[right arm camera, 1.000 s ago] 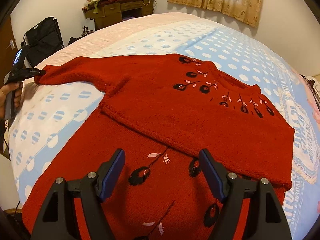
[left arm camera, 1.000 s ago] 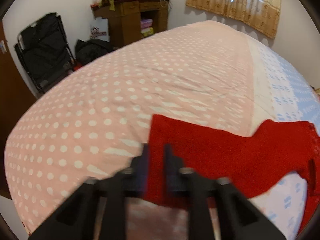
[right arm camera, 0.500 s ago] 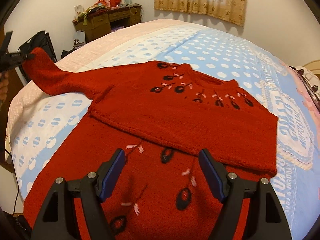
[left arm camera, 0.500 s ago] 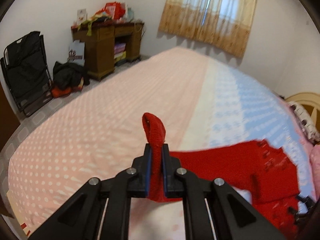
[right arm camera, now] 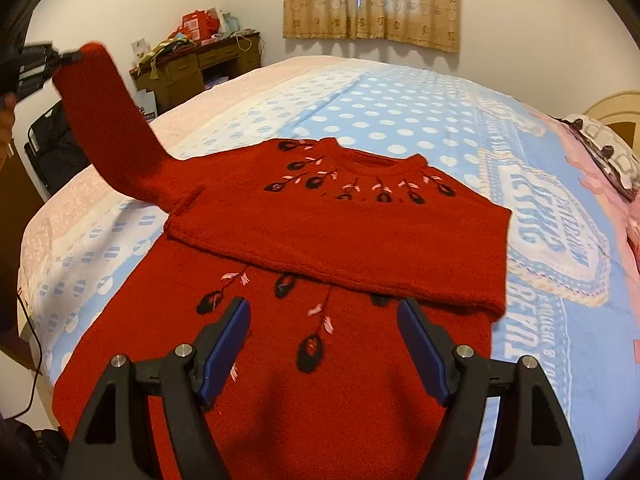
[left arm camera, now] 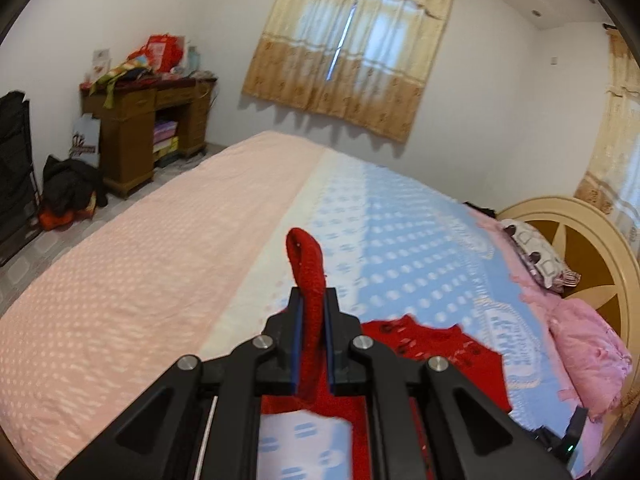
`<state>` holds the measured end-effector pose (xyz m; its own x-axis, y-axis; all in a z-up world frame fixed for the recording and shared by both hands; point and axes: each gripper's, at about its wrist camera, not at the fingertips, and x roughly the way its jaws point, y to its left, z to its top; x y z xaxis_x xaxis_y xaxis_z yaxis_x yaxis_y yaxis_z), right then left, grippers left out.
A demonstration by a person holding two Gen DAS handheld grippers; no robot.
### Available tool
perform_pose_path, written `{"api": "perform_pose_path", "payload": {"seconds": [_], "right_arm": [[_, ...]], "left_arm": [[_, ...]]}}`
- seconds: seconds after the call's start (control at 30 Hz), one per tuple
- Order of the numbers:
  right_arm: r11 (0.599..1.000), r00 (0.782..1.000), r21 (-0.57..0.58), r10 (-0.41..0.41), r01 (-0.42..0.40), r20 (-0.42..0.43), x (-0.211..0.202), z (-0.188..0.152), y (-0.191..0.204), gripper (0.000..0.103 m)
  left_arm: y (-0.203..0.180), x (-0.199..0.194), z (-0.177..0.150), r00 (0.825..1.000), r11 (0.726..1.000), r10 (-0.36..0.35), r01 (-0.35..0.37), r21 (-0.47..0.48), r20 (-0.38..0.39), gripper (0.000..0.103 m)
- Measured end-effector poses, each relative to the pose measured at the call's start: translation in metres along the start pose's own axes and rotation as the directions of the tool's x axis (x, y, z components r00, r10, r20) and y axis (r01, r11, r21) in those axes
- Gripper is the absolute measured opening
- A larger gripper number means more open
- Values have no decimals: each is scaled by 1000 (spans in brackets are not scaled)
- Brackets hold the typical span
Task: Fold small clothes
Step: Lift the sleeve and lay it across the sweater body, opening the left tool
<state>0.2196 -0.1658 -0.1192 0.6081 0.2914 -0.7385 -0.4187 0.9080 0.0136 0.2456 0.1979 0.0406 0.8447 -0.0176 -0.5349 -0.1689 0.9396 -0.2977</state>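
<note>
One red knitted sweater with black-and-pink embroidered flowers [right arm camera: 340, 232] lies spread on the bed's blue, white-dotted bedspread [right arm camera: 400, 104]. Its right side is folded over the body, leaving a straight fold edge across the lower chest; the neckline faces the curtained window [right arm camera: 372, 0].

Left gripper [left arm camera: 312, 312]: fingers narrow, clamped on the red sleeve cuff [left arm camera: 306, 264], which sticks up past the fingertips in a rounded loop. Seen from the right wrist, the left gripper [right arm camera: 60, 56] is raised at far left, above the pink side of the bed, and the sleeve [right arm camera: 108, 128] slants up to it from the shoulder, clear of the bedspread.

Right gripper [right arm camera: 324, 324]: fingers spread wide, gripping nothing, blue pads [right arm camera: 224, 352] showing on the inner faces. It hangs over the lower front of the sweater, near the hem end; whether it touches the knit I cannot tell.

Surroundings: pale pink dotted cover [left arm camera: 140, 272] on the left half of the bed, brown wooden desk piled with clutter [left arm camera: 148, 128] against the wall, cream round headboard [left arm camera: 576, 248] with pink pillow [left arm camera: 588, 352] at right.
</note>
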Motion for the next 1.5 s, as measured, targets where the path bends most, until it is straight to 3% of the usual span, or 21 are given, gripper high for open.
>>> {"api": "perform_pose_path", "payload": {"seconds": [0.23, 0.77, 1.0, 1.37, 1.5], "right_arm": [[1000, 1000, 18, 9, -9, 21, -13, -13, -9, 77], [996, 1000, 83, 6, -7, 15, -15, -50, -37, 77], [989, 999, 145, 39, -42, 20, -14, -61, -49, 77], [977, 998, 203, 62, -60, -5, -7, -67, -61, 78], [970, 997, 234, 73, -69, -11, -5, -70, -66, 78]], "left_arm": [[-53, 0, 21, 996, 996, -92, 92, 21, 3, 10], [-162, 36, 11, 977, 975, -204, 209, 79, -66, 10], [-214, 67, -18, 966, 962, -219, 237, 131, -140, 10], [-268, 133, -86, 953, 953, -165, 220, 209, -254, 10], [-287, 153, -117, 934, 935, -151, 241, 261, -323, 13]]}}
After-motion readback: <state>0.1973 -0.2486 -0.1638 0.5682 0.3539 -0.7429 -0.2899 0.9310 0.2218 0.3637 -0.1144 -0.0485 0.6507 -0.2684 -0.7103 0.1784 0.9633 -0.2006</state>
